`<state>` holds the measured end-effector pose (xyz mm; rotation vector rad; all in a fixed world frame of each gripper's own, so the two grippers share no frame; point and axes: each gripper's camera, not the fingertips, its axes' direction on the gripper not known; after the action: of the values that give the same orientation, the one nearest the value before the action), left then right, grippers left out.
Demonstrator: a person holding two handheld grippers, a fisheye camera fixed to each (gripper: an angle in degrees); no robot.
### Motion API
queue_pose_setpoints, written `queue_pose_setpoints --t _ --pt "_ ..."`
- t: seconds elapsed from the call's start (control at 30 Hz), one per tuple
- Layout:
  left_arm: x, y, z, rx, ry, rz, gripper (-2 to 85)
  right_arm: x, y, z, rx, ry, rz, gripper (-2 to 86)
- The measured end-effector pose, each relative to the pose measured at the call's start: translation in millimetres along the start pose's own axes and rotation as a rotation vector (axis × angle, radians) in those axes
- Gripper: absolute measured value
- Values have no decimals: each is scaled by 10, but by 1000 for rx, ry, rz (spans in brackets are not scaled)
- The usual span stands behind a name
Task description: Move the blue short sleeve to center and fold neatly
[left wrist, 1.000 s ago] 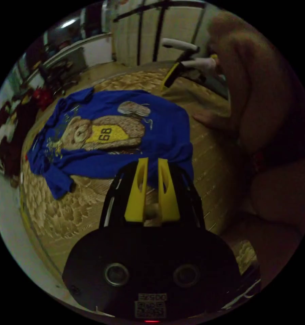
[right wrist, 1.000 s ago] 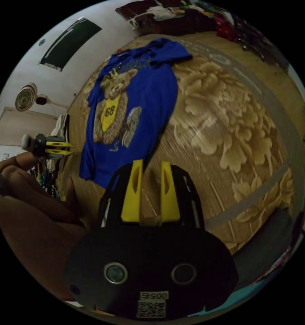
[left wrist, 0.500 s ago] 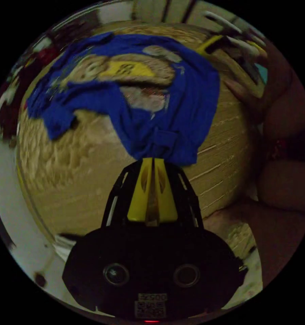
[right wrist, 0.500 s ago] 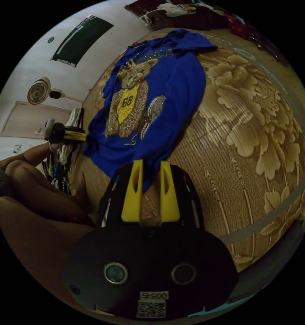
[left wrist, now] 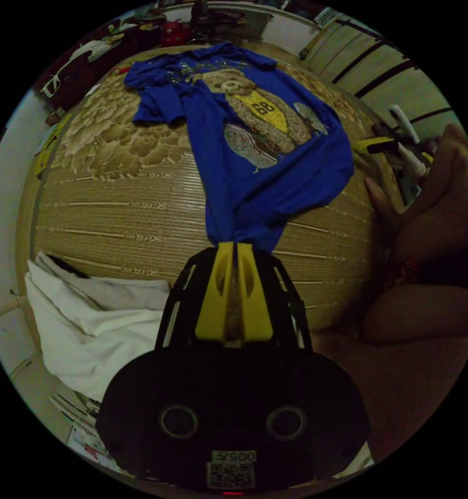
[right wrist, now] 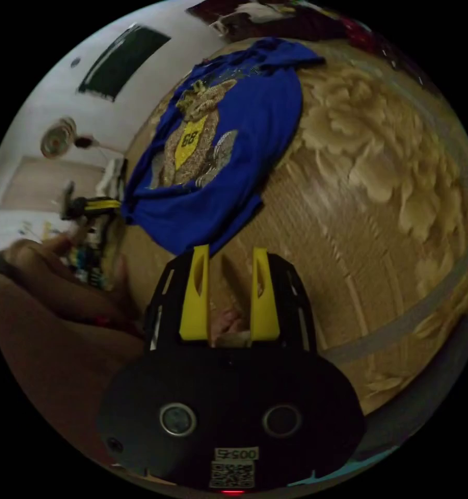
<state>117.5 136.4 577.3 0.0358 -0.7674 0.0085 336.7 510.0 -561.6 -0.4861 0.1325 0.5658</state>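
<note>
Left gripper view: the left gripper has its fingers closed together on the hem corner of the blue short sleeve, which lies print-up on the patterned mat and stretches away toward 12 o'clock. A white cloth lies at 8 o'clock.

Right gripper view: the right gripper has its fingers spread apart and holds nothing; the opposite hem corner sits just beyond the tips at 12 o'clock.

Procedure, as judged from this state:
1. Advance the right gripper until both fingers straddle the free hem corner, then close.
2. Pull with both grippers evenly; a one-sided pull would likely skew the garment.
3. Keep the hem low and taut so that the sleeves trail flat.
</note>
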Motion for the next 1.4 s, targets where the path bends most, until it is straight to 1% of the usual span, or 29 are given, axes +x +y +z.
queue_pose_setpoints --t 0.07,0.17,0.27,0.33,0.37,0.43,0.57,0.67,0.7,0.8,0.97,1.03,1.1,1.17,1.23,1.27,1.3,1.33,1.4 --pt "-9 -69 26 -4 -16 1 16 -65 -74 -60 39 105 -61 97" --pt "-59 -173 -2 28 -13 1 25 -92 -180 -27 5 191 -146 101" --pt "-151 -321 27 22 33 -7 38 -39 -263 -1 -4 206 -158 83" --pt "-215 -474 117 -32 72 -16 28 -8 -298 -26 1 183 -156 43" --pt "-223 -514 135 -49 79 -11 24 12 -318 -33 -19 129 -157 15" --pt "-233 -654 84 -66 83 17 16 30 -320 -102 -29 122 -142 -5" --pt "-230 -799 -193 -50 66 77 10 163 -122 -647 40 98 -37 -11" --pt "-271 -885 -324 -77 68 66 8 367 174 -953 17 93 115 -11" --pt "-293 -921 -329 -95 111 49 7 449 295 -994 -6 63 182 -12" --pt "-281 -1023 -297 -139 230 19 6 551 501 -968 -79 35 296 -11" --pt "-122 -1160 -280 -225 204 64 4 584 567 -856 -166 99 358 -10" --pt "-116 -1181 -319 -276 173 45 3 604 563 -849 -202 104 384 -10" --pt "-145 -1179 -410 -282 192 1 2 618 570 -911 -233 76 417 -8" --pt "-192 -1164 -539 -253 229 -79 2 627 590 -992 -259 102 450 -9" --pt "-265 -1195 -800 -163 236 -189 1 635 598 -1127 -264 155 478 -9" --pt "-285 -1219 -882 -130 230 -210 1 640 568 -1274 -219 171 495 -9" --pt "-323 -1296 -1060 -53 212 -237 1 624 485 -1455 -133 167 486 -9" --pt "-351 -1421 -1233 16 200 -233 1 606 419 -1543 -87 157 468 -10" --pt "-374 -1712 -1466 93 199 -170 0 497 10 -1784 41 134 352 -10"
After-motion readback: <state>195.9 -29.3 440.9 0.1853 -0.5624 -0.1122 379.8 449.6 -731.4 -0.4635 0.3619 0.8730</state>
